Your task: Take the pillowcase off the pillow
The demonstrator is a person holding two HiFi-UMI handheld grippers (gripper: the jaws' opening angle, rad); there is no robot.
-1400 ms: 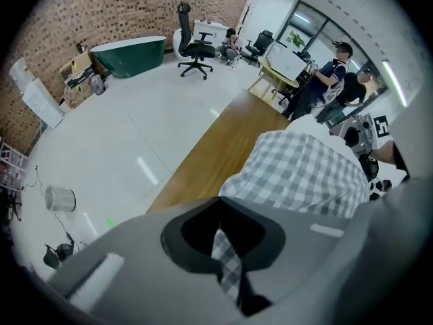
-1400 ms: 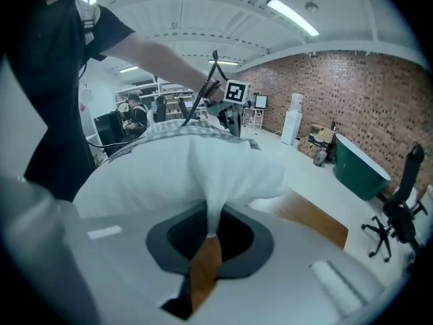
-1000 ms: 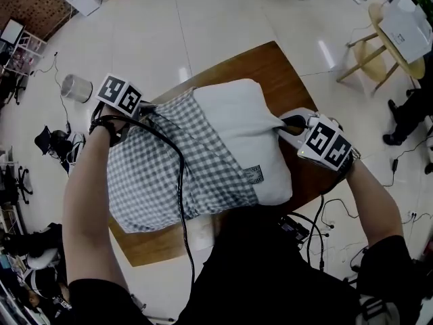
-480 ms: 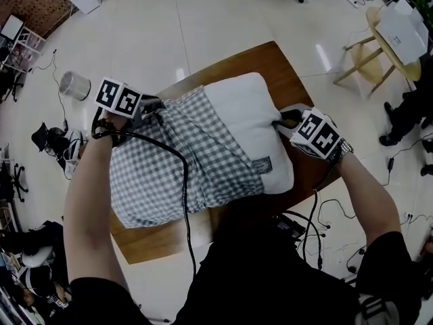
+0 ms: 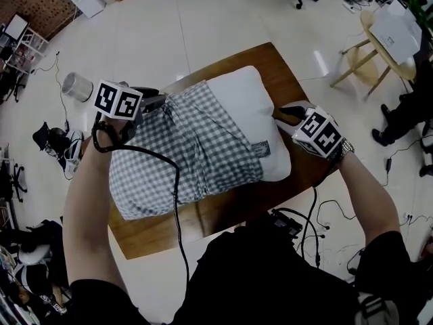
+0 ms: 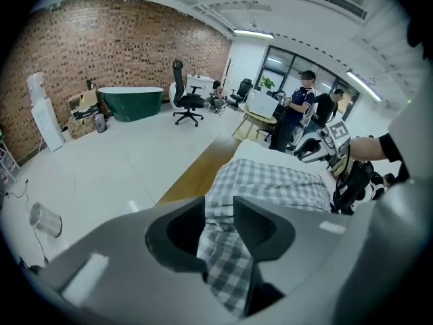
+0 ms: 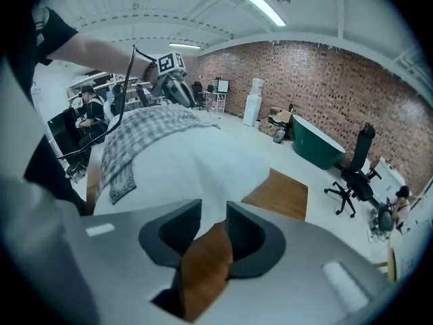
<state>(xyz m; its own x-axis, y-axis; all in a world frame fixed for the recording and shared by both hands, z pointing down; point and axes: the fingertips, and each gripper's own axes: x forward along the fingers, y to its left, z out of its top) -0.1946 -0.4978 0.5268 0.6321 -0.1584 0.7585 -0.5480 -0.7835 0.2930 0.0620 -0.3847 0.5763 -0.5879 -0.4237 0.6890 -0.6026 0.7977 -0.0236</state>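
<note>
Half done at best, we'd say. The checked pillowcase [image 5: 183, 147] still wraps the left part of the pillow [image 5: 247, 103]. The pillow's white right part sticks out bare, and the whole bundle lies flat across the wooden worktop [image 5: 281, 66].

So what changed? A second ago we had both ends pinched: the case's far left corner in one pair, the pillow's right edge in the other, with that edge tugged into a little peak. Now both pairs are letting go.

The left tongs [image 5: 161, 102] are opening. In the left gripper view the checked cloth still runs between the jaws, but it looks loose, with nothing pressing on it. The right tongs [image 5: 284, 112] are opening too. The pillow's white edge sits right at the jaw tips, and bare wood shows through the rest of the gap.

The peak is gone and the pillow has slumped back flat. The case's open hem sits about where it was, so that pull didn't win us much.

Our read is that this is a re-grip, not a finish. Both tongs are still right at their spots on opposite sides of the bundle, left on the case corner and right on the pillow edge. We'd guess a fresh bite deeper on each side is the next call.
</note>
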